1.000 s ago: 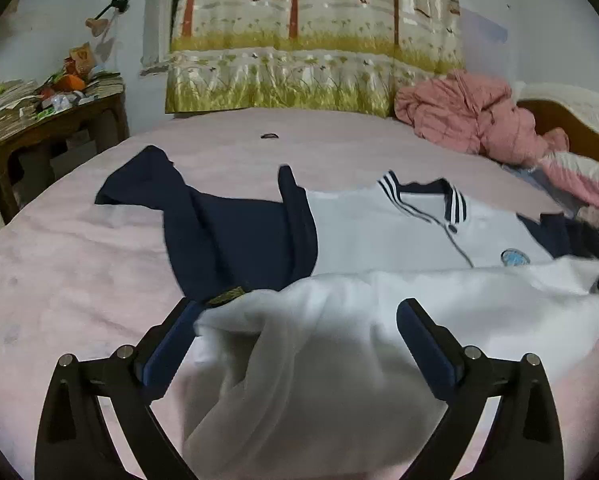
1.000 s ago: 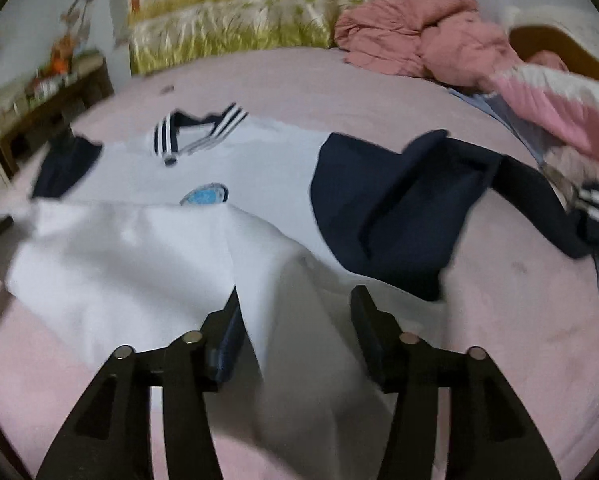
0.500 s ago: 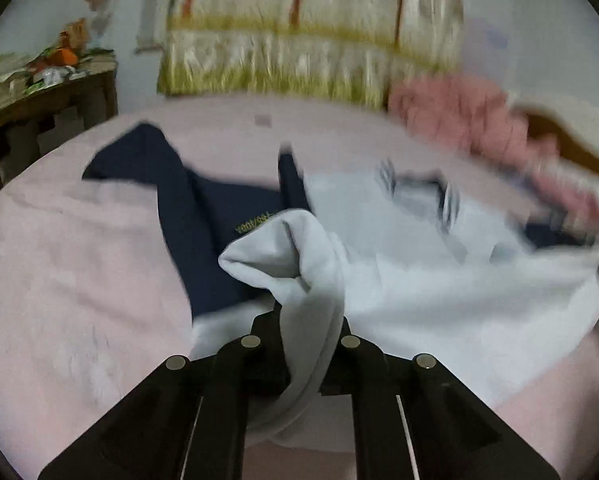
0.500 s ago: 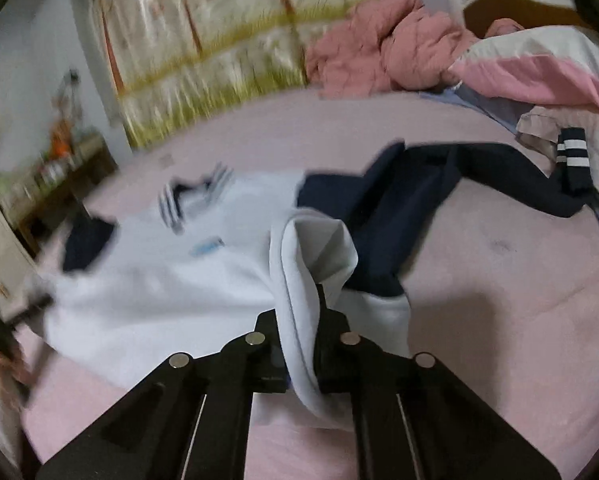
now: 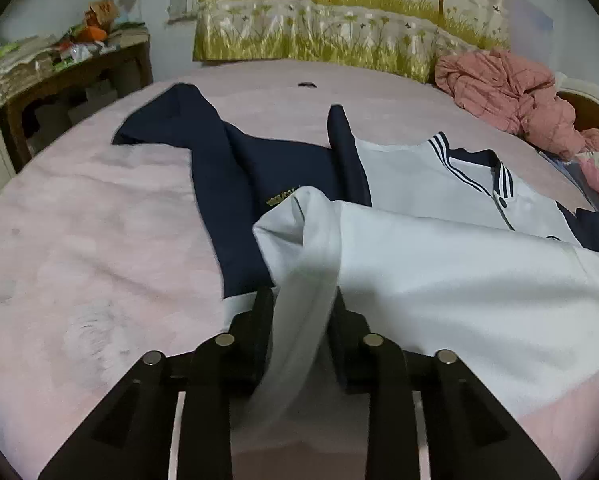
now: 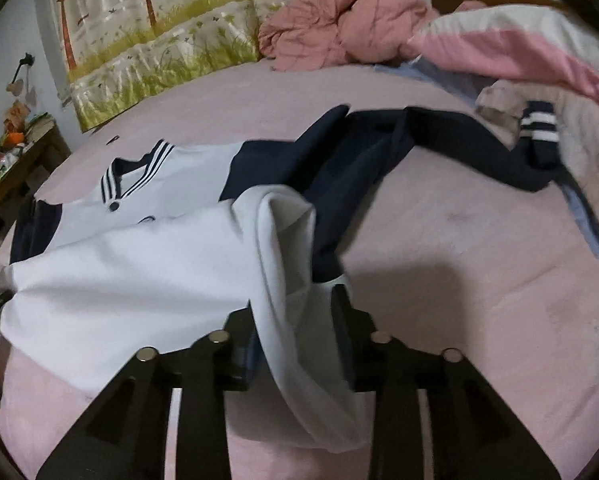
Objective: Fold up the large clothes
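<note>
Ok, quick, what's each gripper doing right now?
Left gripper: closed on the white hem of the jacket.
Right gripper: closed on the same jacket's white hem, other corner.

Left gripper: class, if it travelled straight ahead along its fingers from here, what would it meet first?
The left gripper, shut on the jacket's white hem, would probably push that bunched fabric into the navy sleeve lying just beyond on the pink bedspread; depth is uncertain.

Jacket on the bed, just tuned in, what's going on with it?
A person is folding the white and navy jacket on the pink bed. The left hand-held gripper and the right hand-held gripper are each shut on a bottom corner of it, lifting the white hem up toward the striped collar. Both navy sleeves lie spread out.
</note>
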{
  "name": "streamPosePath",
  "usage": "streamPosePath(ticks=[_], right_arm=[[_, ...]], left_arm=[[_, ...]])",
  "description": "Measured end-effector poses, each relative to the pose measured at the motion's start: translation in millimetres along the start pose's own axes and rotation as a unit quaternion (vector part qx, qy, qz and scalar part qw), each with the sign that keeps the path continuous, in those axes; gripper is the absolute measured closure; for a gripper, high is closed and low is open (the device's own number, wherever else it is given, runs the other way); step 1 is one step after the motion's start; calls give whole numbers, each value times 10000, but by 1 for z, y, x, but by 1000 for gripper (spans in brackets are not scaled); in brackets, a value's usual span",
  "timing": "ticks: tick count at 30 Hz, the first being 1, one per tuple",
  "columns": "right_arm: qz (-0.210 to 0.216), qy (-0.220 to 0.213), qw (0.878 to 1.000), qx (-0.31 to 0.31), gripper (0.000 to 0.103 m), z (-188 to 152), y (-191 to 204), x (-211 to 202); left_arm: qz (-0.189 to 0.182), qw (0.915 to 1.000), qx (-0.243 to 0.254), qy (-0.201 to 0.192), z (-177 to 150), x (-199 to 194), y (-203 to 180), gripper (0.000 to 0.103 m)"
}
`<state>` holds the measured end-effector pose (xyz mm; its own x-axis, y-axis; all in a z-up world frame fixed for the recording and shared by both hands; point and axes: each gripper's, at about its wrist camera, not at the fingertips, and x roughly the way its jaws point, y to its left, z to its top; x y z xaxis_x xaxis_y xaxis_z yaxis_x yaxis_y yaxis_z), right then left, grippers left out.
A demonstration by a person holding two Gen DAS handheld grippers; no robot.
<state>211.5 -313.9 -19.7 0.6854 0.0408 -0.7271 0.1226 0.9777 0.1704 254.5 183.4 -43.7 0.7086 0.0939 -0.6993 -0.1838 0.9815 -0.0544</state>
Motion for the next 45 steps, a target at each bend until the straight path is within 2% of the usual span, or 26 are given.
streamPosePath(ticks=[1,3,4,8,11,13,15,16,17,18,19,21,23,25,27,30,32,36,38,40,42,44,45], right_arm=[[11,-42,10000,47,70,0,-3,-3],[29,-112,9999,106,65,2,-5,-7],[0,-170,9998,93,57,3,-5,-11],[-112,-603,9981,-25,21,5,2,-32],[-40,-909,9958,-85,0,6,10,-46],[62,-989,9950,-139,0,6,13,-48],[114,-799,9966,-166,0,6,14,-40],[214,-655,9975,-169,12,6,14,-34],[330,-515,9980,-169,43,5,13,-27],[385,-358,9985,-172,59,4,12,-20],[411,-178,9988,-178,77,3,10,-12],[388,98,9989,-224,81,-1,8,5],[473,188,9986,-123,101,-5,4,10],[549,132,9984,62,101,-8,0,-2],[668,88,9977,110,101,-11,0,-21],[743,58,9972,-6,101,-21,0,-41],[670,198,9975,-32,101,-26,-3,-34],[588,224,9980,65,95,-26,-8,-21],[275,26,9996,-105,79,-24,-5,-27],[63,-149,9995,-283,76,-23,-3,-35],[50,-307,9990,-330,74,-22,-3,-44],[71,-501,9984,-272,60,-19,-5,-54],[78,-625,9977,-257,57,-18,-6,-60]], left_arm=[[23,10000,6,-51,-1,-3,0,62],[139,9995,-7,-284,0,-15,3,23],[164,9990,-14,-408,1,-21,5,18],[-72,9967,-91,-802,5,-43,8,15],[-186,9962,-134,-840,5,-46,7,0],[-122,9974,-125,-693,5,-40,7,0],[-315,9983,-169,-459,5,-29,9,1],[-426,9982,-208,-364,4,-24,10,7],[-585,9977,-257,-235,3,-19,11,45],[-698,9971,-278,-80,2,-14,11,78],[-718,9971,-262,50,0,-10,11,78],[-566,9983,-85,64,-3,-10,8,89],[-483,9988,-29,38,-6,-20,8,94],[-511,9986,-162,-13,-9,-36,14,95],[-235,9995,-180,-61,-15,-50,22,98],[-467,9983,-301,156,-19,-48,35,98],[-451,9984,-266,218,-19,-43,34,98],[-42,9999,93,57,-20,-41,18,97],[86,9989,388,-255,-21,-48,9,94],[12,9967,591,-560,-18,-58,1,86],[-84,9957,529,-761,-16,-65,-1,76],[-138,9942,443,-975,-15,-72,-1,72],[-206,9926,411,-1125,-15,-78,-2,67]])
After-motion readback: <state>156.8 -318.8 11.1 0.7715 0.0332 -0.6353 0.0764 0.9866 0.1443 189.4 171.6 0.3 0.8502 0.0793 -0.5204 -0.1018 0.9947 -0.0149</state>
